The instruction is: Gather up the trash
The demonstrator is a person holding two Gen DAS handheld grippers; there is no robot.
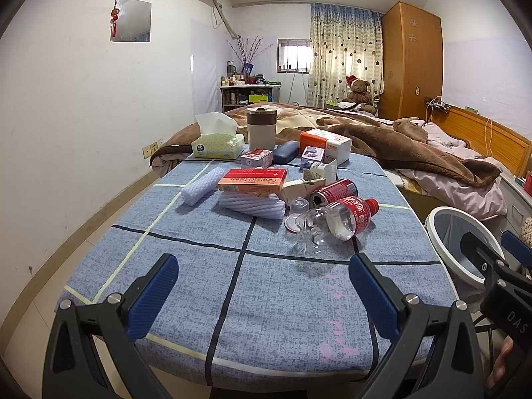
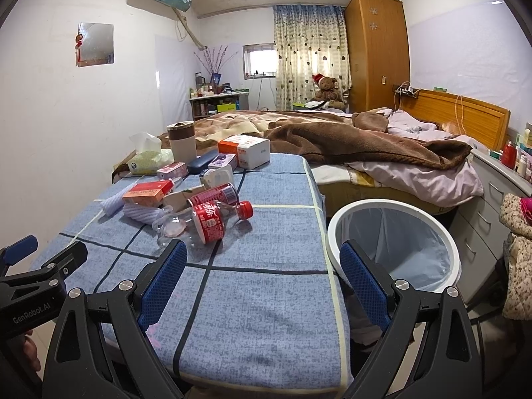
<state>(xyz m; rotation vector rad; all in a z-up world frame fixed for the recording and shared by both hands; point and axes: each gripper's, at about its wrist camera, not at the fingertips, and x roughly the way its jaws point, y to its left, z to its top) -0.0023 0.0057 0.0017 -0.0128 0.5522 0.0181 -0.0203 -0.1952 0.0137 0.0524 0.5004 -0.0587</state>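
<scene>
Both tongs point(image 1: 262, 294) point(image 2: 262, 281) agape over woven blue cloth point(image 1: 282, 299), seemingly empty.

A blue checked tabletop point(image 1: 272, 286) carries a toppled cola bottle point(image 1: 335, 222) and can point(image 1: 332, 193) at centre, medicine boxes point(image 1: 252, 179) beside them, a tissue pack point(image 1: 217, 144) and tumbler point(image 1: 261, 128) far left.

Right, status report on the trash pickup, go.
Left tool open, empty. Right tool open, empty. Plastic bottle and red can lie on the table, untouched. Bin beside table, path clear.
</scene>
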